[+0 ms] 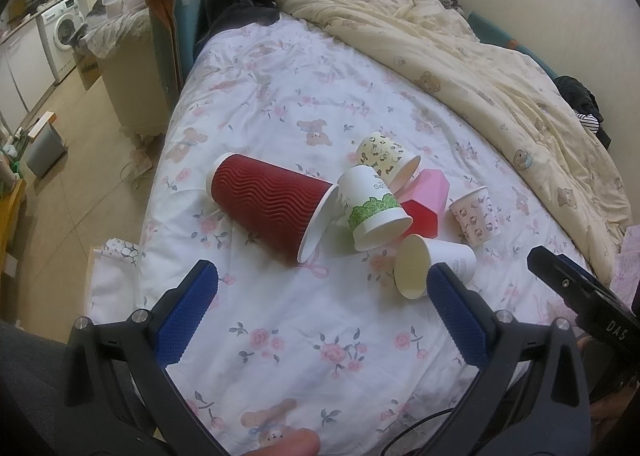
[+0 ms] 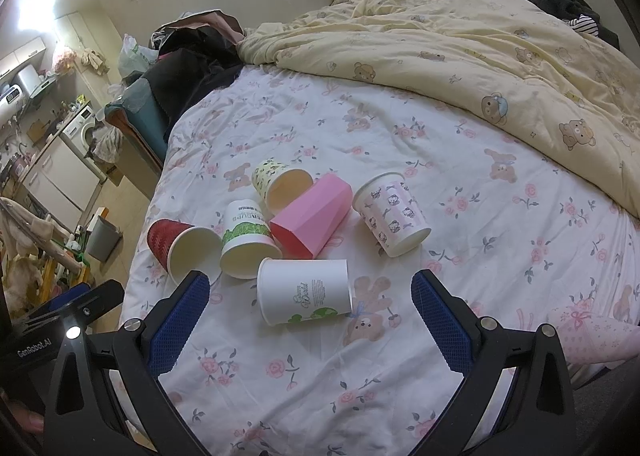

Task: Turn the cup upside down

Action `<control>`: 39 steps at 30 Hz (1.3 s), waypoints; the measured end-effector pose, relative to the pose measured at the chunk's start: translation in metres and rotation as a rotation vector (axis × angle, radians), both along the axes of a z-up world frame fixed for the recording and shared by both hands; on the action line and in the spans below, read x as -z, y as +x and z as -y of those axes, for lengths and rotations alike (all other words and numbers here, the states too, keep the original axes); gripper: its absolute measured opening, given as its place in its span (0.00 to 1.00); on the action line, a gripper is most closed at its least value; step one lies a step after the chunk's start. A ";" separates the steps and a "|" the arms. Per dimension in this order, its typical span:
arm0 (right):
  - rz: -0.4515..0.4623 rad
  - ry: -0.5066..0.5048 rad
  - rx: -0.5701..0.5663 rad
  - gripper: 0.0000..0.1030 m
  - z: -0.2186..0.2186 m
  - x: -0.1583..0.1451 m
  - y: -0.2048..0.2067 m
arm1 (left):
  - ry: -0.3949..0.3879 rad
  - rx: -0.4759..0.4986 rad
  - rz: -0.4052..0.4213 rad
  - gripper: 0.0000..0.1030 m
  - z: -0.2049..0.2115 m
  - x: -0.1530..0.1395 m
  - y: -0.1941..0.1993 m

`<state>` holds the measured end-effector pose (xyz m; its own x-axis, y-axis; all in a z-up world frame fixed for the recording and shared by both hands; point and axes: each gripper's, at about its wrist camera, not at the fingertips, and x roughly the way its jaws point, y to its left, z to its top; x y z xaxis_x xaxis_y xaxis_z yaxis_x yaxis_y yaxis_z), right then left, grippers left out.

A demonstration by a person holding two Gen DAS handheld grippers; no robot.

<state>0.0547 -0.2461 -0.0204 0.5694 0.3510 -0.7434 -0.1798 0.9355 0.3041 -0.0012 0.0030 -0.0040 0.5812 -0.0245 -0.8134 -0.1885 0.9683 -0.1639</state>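
Several paper cups lie on their sides on the floral bedsheet (image 1: 280, 336). A red ribbed cup (image 1: 268, 204) lies left, also in the right wrist view (image 2: 168, 240). A green-banded white cup (image 1: 372, 208) (image 2: 246, 232), a yellow patterned cup (image 1: 384, 154) (image 2: 276, 180), a pink faceted cup (image 1: 424, 196) (image 2: 312, 216), a kitten-print cup (image 1: 476, 216) (image 2: 392, 216) and a plain white cup (image 1: 436, 264) (image 2: 308, 292) cluster together. My left gripper (image 1: 320, 296) is open and empty, just short of the cups. My right gripper (image 2: 310, 300) is open around the plain white cup, apart from it.
A cream bear-print duvet (image 1: 500, 68) is bunched along the far and right side of the bed. The bed's left edge drops to the floor (image 1: 80, 184), with a grey bin (image 1: 44, 148) and washing machine (image 1: 60, 28) beyond. Dark clothes (image 2: 188, 76) are piled at the bed's far left corner.
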 end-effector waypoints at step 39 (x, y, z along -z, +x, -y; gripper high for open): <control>-0.638 0.113 0.129 0.78 -0.047 0.133 0.176 | 0.016 -0.069 -0.284 1.00 -0.031 0.033 0.043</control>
